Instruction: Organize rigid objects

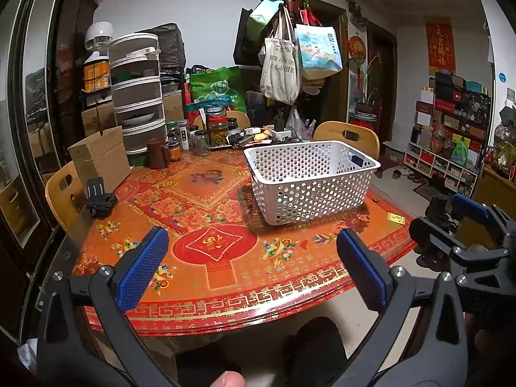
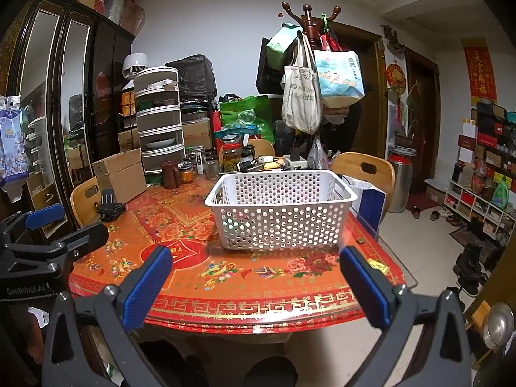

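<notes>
1. Basically, white basket [image 1: 311,180] sits mid-table at 1 o'clock from left gripper [image 1: 248,271], 12 o'clock from right gripper [image 2: 256,287]; contents mostly hidden.
2. Risk: basket is light, a sideways nudge could slide it toward the table edge [image 2: 258,319] at 3 o'clock.
3. Risk: jars [image 1: 201,142] crowded at 11 o'clock, a long reach could topple them.
4. Both grippers hover low at the near edge, jaws spread wide, holding nothing.
5. Black clamp [image 1: 98,198] at 9 o'clock, well apart.
</notes>
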Demonstrator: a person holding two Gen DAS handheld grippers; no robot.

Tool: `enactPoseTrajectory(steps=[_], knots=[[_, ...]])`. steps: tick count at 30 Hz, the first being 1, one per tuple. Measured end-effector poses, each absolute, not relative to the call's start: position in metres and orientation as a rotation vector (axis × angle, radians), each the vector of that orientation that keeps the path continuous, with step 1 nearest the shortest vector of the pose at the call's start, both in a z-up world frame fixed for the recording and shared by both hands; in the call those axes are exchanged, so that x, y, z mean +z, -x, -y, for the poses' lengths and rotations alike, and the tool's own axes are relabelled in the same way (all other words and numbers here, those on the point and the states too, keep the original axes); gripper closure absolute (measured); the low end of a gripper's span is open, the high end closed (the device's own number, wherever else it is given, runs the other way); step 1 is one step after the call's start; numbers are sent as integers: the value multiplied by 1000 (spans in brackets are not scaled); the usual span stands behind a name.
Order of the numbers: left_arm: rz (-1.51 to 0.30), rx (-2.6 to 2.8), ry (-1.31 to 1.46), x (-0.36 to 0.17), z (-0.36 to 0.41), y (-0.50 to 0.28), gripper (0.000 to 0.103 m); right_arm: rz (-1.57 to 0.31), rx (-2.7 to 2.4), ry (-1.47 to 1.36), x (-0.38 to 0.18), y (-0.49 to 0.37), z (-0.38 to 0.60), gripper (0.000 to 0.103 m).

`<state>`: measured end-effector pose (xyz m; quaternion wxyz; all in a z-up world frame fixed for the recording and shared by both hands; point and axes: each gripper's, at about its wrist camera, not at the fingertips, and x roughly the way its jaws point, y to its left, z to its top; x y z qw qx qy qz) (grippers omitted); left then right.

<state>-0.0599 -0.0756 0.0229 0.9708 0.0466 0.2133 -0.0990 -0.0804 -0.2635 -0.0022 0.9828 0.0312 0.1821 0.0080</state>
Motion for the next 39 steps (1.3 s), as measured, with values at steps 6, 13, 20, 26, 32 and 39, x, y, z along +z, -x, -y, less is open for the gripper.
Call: enactPoseTrajectory(steps=[6,13,20,26,32,39], knots=[[-436,-197,-97,19,73,59,0,-367,14,-61,-3,80,264,0],[-438,-203,-99,17,75,59,0,-361,6,-67,-4,79,266,0],[-446,-208,-100,14,75,59,0,-365,3,-64,-6,77,266,0],[-446,-207,-101,15,75,58,0,-364,2,-63,-6,77,265,0],[-449,-212,-95,12,75,58,0,-364,3,-62,-6,77,265,0],[-448,-205,-91,8,75,58,0,-366,5,-61,-6,77,265,0]])
